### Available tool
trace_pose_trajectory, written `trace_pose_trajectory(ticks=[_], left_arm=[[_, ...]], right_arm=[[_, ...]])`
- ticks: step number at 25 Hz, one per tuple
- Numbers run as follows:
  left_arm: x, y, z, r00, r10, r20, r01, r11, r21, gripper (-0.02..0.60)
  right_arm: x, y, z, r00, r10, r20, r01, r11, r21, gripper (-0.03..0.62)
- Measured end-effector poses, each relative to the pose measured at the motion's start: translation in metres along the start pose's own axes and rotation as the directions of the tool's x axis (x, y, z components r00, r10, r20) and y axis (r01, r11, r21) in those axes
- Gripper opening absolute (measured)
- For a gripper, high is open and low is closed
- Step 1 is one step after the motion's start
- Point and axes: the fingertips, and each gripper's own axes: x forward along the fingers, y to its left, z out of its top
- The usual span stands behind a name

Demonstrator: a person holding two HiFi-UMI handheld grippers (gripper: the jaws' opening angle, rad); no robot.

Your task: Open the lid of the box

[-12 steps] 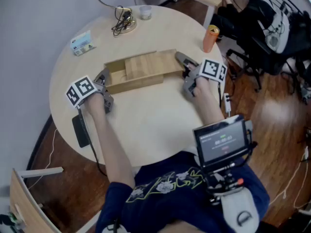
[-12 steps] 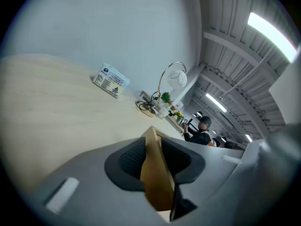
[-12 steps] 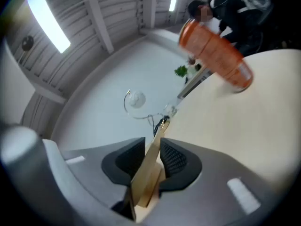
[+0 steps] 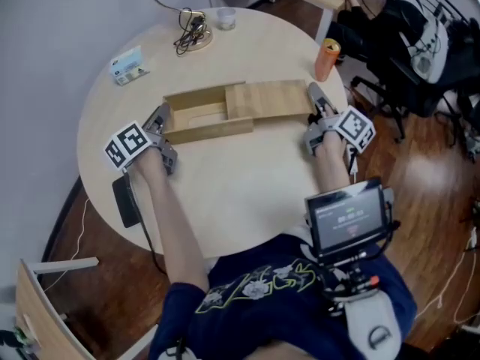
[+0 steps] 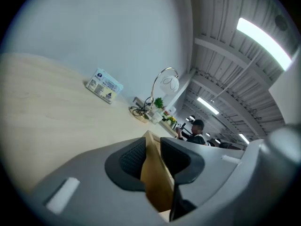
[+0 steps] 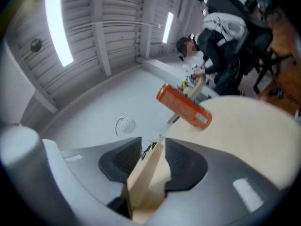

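A long wooden box (image 4: 196, 123) lies across the middle of the round table (image 4: 225, 193). Its flat sliding lid (image 4: 271, 100) sticks out past the box's right end, and the left half of the inside shows. My left gripper (image 4: 161, 122) is shut on the box's left end wall. In the left gripper view that wooden wall (image 5: 156, 178) stands between the pads of the left gripper (image 5: 153, 155). My right gripper (image 4: 315, 105) is shut on the lid's right end. The lid's edge (image 6: 143, 178) is pinched between the pads of the right gripper (image 6: 153, 158).
An orange can (image 4: 325, 58) stands just beyond the right gripper, also seen as the orange can (image 6: 183, 106). A blue card pack (image 4: 126, 64), a lamp base with cables (image 4: 191, 34) and a small cup (image 4: 223, 19) sit at the far side. A black phone (image 4: 124, 201) lies at the near left edge.
My right gripper has moved to the right with the lid in it, sliding the lid further out and baring more of the box's inside. The left gripper has stayed put on the box.
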Motion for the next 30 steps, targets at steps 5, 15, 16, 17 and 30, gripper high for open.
trace_pose_trajectory(ticks=[5,15,16,17,30], left_arm=[[-0.064,-0.053,0.038,0.928,-0.206,0.31,0.115,0.951,0.287,0.017],[-0.092,-0.125,-0.164,0.851,-0.335,-0.405,0.523,0.607,0.598,0.002],[-0.089,-0.124,-0.17,0.84,-0.31,-0.445,0.535,0.607,0.588,0.002],[-0.086,-0.121,-0.172,0.839,-0.293,-0.458,0.532,0.616,0.581,0.002],[-0.101,-0.126,-0.152,0.863,-0.385,-0.327,0.504,0.613,0.609,0.003]], right_arm=[[-0.043,0.064,0.034,0.977,0.02,0.212,0.087,0.872,-0.481,0.27],[-0.07,0.2,-0.251,0.419,0.37,-0.829,-0.89,0.347,-0.295,-0.005],[-0.066,0.204,-0.259,0.413,0.374,-0.83,-0.891,0.356,-0.283,-0.005],[-0.063,0.209,-0.262,0.411,0.393,-0.822,-0.892,0.358,-0.275,-0.005],[-0.055,0.205,-0.258,0.451,0.401,-0.798,-0.874,0.379,-0.303,-0.006]])
